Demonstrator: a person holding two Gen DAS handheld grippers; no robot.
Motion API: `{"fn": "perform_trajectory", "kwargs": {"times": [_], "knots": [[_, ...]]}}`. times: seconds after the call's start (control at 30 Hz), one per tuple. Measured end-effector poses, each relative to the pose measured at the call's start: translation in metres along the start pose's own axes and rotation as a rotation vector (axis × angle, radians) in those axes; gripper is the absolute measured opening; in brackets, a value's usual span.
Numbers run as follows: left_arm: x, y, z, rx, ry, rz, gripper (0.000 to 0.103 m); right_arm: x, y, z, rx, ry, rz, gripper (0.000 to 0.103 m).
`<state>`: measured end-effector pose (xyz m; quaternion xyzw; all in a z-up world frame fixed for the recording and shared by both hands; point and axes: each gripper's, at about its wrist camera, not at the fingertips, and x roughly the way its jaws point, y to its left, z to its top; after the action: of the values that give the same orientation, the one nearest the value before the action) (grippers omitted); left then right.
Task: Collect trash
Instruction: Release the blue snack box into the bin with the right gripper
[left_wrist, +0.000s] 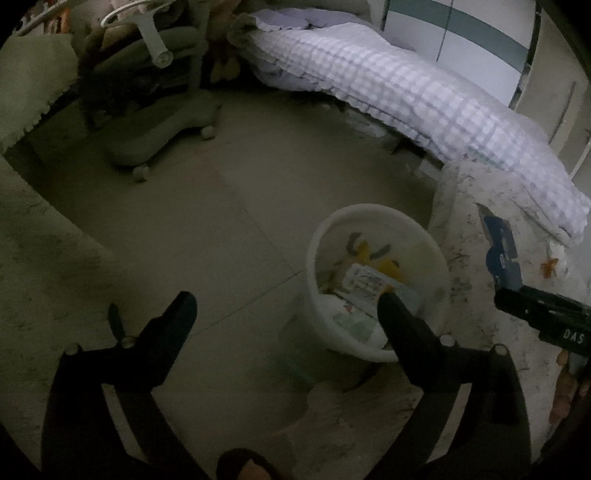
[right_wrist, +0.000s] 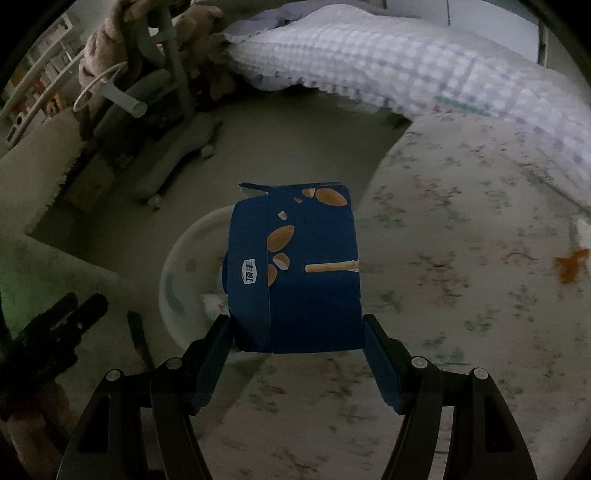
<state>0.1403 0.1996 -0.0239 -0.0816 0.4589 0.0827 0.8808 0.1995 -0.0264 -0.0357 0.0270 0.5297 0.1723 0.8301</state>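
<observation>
At frame centre of the right wrist view, a blue snack box (right_wrist: 295, 273) is clamped between the right gripper (right_wrist: 297, 332) fingers, long axis pointing forward. The white bin (right_wrist: 173, 273) is seen just left and below. The left gripper (left_wrist: 286, 306) is held wide open, empty.

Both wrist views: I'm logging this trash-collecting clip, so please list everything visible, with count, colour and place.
Snack box: one, blue with almond pictures, clamped in the right gripper above the bin's edge.
Bin: one, white, on the floor beside the table, already holding wrappers.
Table: one, floral cloth, right of the bin.
Scrap: one, orange, on the cloth, far right.
Bed quilt: one, lilac-white check, behind.
Chair: one, grey, wheeled, back left.
Plush toys: brown, on the chair; count unclear.
Left gripper: black, open, empty, near the bin.
Right gripper: black, shut on the box.
</observation>
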Motion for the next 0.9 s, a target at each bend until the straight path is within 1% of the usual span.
{"fn": "perform_trajectory", "kwargs": {"times": [0.13, 0.2, 0.43, 0.53, 0.7, 0.9], "knots": [[-0.001, 0.008, 0.002, -0.027, 0.004, 0.003, 0.098, 0.012, 0.01, 0.001, 0.002, -0.008, 0.037, 0.073], [-0.001, 0.012, 0.001, -0.033, 0.005, 0.006, 0.098, 0.019, 0.012, 0.002, 0.008, 0.008, 0.055, 0.076], [-0.003, 0.018, -0.001, -0.036, 0.009, 0.008, 0.098, 0.015, 0.012, 0.005, 0.017, -0.004, 0.031, 0.077], [-0.005, 0.019, 0.0, -0.044, 0.012, -0.004, 0.098, 0.005, 0.003, 0.002, 0.034, -0.016, 0.013, 0.077], [-0.01, 0.004, -0.001, -0.016, 0.001, -0.015, 0.098, -0.021, -0.017, -0.003, 0.046, -0.046, -0.027, 0.077], [-0.018, -0.018, 0.001, -0.011, -0.011, -0.062, 0.098, -0.062, -0.058, -0.009, 0.06, -0.112, -0.107, 0.077]]}}
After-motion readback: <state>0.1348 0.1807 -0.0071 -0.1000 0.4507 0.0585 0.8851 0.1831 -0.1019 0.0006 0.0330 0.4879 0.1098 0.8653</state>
